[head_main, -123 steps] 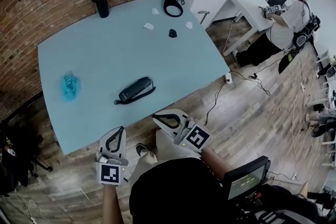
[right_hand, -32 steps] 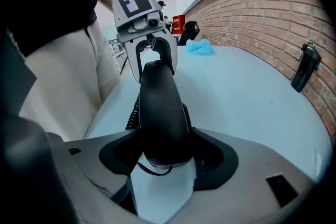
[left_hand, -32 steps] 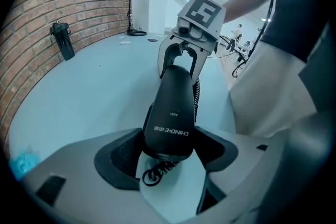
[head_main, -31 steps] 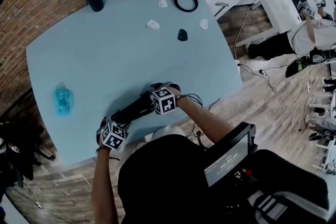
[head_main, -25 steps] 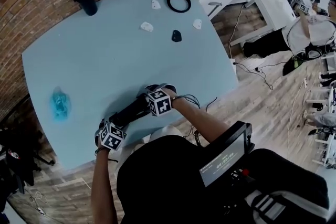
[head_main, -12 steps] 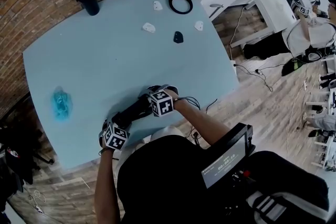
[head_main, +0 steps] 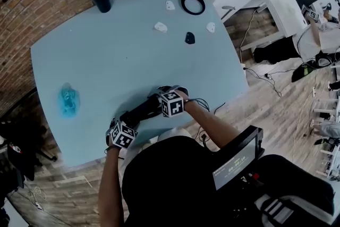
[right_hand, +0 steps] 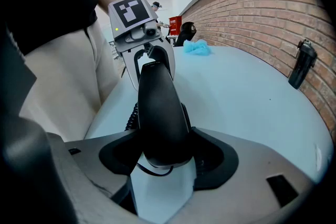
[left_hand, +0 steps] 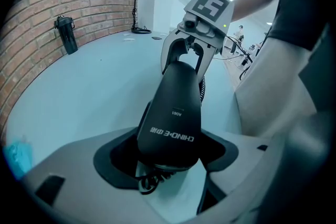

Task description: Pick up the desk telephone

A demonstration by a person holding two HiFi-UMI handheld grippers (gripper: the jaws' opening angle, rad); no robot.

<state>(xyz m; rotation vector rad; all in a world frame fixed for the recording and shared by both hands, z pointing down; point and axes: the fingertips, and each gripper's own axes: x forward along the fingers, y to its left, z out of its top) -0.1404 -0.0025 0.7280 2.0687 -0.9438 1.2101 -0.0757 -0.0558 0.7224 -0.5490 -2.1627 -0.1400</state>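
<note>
Left gripper view shows our left gripper (left_hand: 168, 159) with its jaws closed on one end of the desk telephone (left_hand: 176, 97), the black body wedged between the two pads. The right gripper view mirrors this: our right gripper (right_hand: 164, 157) pinches the opposite end. So the telephone's long axis runs straight from one pair of jaws to the other, the grippers face each other along it, and neither hand is nearer, since both are on it. A coiled cord (left_hand: 202, 87) hangs beside the body. In the head view the telephone lies slantwise by the near edge of the table (head_main: 122, 56), its left end closer to us. We judge both ends must rise together and level. We cannot tell whether it is off the surface.
</note>
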